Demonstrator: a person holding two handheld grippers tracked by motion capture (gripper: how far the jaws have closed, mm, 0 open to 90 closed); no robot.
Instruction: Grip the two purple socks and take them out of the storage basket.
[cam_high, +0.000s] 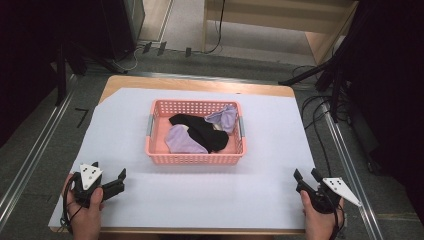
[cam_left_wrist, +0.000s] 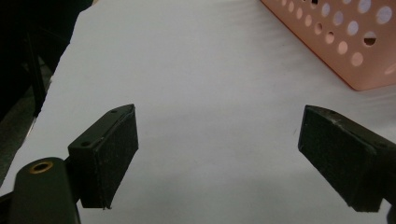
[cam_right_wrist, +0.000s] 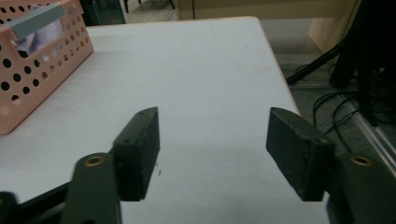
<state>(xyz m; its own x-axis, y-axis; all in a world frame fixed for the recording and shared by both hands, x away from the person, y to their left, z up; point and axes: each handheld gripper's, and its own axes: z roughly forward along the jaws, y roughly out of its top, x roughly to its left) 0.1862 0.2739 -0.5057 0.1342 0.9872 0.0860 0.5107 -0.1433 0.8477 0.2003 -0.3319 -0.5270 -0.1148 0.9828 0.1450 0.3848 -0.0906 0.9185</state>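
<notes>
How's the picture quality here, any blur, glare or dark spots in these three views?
High view: even light on the white table cover, pink basket sharp, surroundings dark. Left gripper view: basket corner soft, jaw pads fairly sharp. Right gripper view: near jaw bases blurred, faint shadow under the jaws, no glare.

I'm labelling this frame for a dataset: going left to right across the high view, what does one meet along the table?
Left tongs → pink basket holding lilac and black garments → right tongs.
</notes>
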